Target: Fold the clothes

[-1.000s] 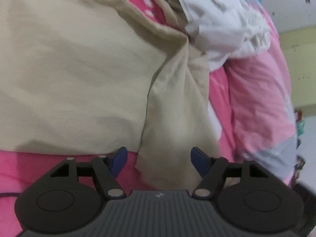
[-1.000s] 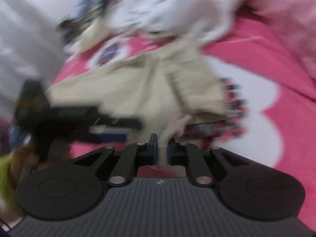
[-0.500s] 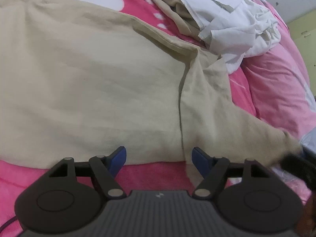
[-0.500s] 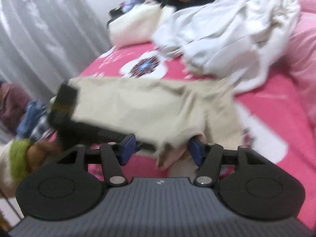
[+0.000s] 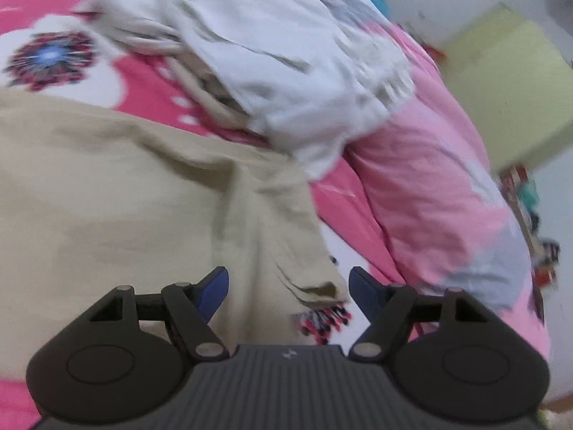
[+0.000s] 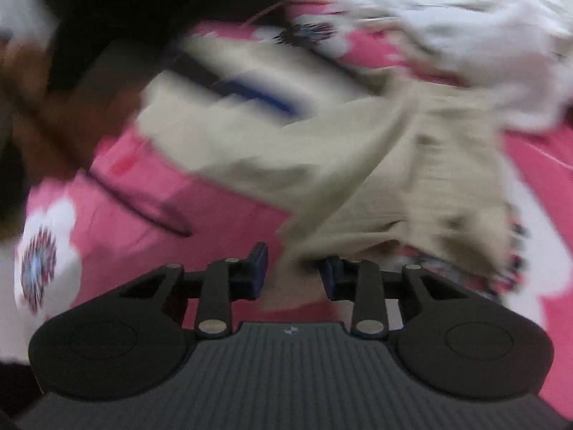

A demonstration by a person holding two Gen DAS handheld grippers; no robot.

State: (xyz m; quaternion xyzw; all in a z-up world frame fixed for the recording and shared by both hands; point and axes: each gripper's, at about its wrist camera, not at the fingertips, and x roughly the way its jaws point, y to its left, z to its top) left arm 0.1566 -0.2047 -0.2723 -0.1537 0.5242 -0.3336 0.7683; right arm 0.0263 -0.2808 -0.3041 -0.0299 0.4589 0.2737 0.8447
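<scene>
Although both views are smeared by motion blur, the nearest things can be read: the left gripper [image 5: 288, 285], black with blue-padded fingers, stands spread wide and released, with the sleeve end of the beige cotton garment [image 5: 118, 193] lying between its fingers but not pinched. In the right wrist view the right gripper [image 6: 293, 275] also has its fingers apart, and a corner of the same beige garment [image 6: 412, 179] hangs down into the gap; whether a pad touches the cloth is hard to make out. The garment lies spread over the pink bedsheet with white flower prints [image 5: 139, 79], its body running off the left edge of the left wrist view and its sleeve lying toward the gripper. Just past the sleeve's cuff a dark-petalled flower print [image 5: 322, 319] is partly covered by the cloth. Farther off, a crumpled pile of white clothes [image 5: 286, 71] rests on the sheet and overlaps the beige garment's far edge. To the right lies a pale pink quilt [image 5: 440, 197] with a grey patch, cut off by the lens rim. In the right wrist view the left gripper [image 6: 250, 89] appears only as a dark and blue streak above the garment, its shape unreadable.
</scene>
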